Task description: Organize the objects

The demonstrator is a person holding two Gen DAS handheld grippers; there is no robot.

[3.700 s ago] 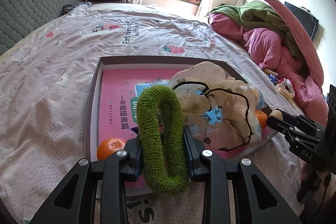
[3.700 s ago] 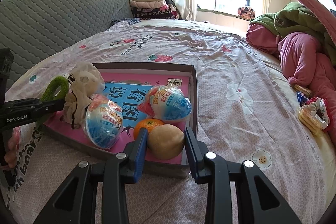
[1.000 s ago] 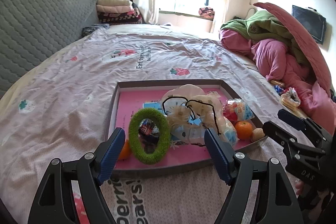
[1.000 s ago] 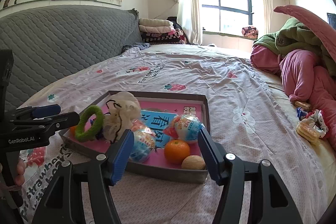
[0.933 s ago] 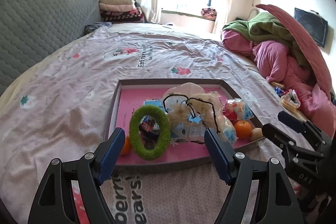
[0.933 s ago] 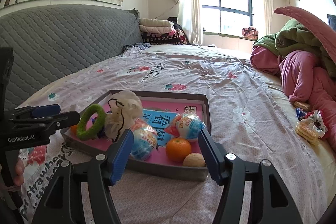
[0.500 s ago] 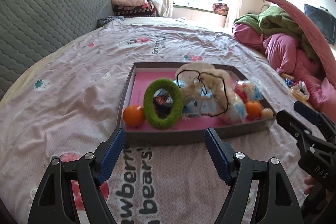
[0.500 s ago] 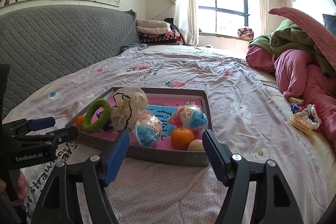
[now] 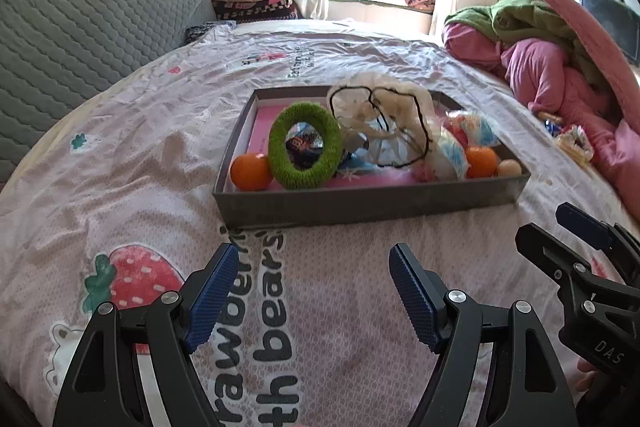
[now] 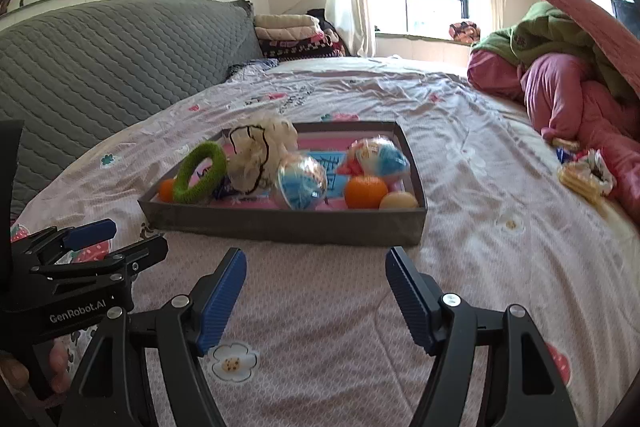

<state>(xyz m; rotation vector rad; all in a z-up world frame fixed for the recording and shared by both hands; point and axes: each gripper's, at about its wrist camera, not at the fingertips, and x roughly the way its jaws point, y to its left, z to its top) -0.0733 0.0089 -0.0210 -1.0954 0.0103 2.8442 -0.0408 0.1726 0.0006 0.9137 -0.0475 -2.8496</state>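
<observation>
Both grippers have backed off the grey tray (image 9: 360, 205), now mid-frame with the green ring (image 9: 306, 157) inside; left gripper (image 9: 314, 293) spread empty, right gripper (image 10: 316, 297) just widened, empty

Both tools are black angular frames with silver screw heads and ribbed blue pads; the left tool (image 9: 312, 291) carries white "GenRobot.AI" lettering on its side, the right tool (image 10: 316, 293) "DAS".
</observation>
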